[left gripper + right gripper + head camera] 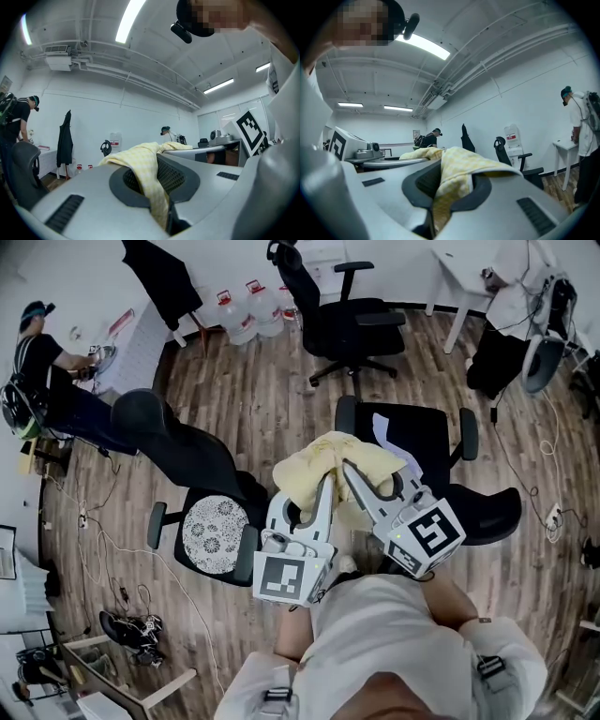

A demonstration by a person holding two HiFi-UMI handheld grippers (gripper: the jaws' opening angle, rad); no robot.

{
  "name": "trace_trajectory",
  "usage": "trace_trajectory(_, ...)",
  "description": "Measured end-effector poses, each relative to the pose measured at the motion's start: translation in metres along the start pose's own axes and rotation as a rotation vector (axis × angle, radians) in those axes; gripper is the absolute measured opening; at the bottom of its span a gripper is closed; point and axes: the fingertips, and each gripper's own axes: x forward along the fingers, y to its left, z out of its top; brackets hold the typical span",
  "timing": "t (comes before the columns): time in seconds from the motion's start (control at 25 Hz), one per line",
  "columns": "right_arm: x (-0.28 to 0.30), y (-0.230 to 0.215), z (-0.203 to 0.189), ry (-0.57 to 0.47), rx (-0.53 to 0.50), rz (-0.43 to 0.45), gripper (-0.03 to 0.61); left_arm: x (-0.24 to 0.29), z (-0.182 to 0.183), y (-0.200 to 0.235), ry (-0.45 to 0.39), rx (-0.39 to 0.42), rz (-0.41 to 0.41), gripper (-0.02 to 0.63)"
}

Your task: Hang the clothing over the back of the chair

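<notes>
A pale yellow checked garment [330, 468] hangs bunched between my two grippers, held up in front of me. My left gripper [324, 478] is shut on its left part; the cloth [149, 173] runs down between the jaws. Just to the right, my right gripper [349, 471] is shut on the other part, with cloth [451, 180] draped over and pinched in the jaws. Both point level. Below the garment stands a black office chair [427, 442] with armrests, its seat partly hidden by the cloth and the grippers.
A second black chair with a patterned round cushion [215, 524] stands at the left, another office chair [339, 320] at the back. A person [42, 362] stands at a white table far left. Water bottles [251, 310] line the wall. Cables and shoes [131, 627] lie on the wooden floor.
</notes>
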Motion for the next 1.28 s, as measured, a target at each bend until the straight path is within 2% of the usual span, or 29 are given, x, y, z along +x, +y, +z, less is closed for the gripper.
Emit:
trace_trajectory(0.4,-0.028,-0.048,0.023,-0.057,0.008,-0.076,0.04,0.048,0.017,-0.033,0.012,0.035,-0.054,0.048)
trace_trajectory(1.28,-0.101,-0.141,0.045,-0.123,0.051,-0.149,0.04,0.131,0.023,-0.122,0.015,0.076,-0.16,0.049)
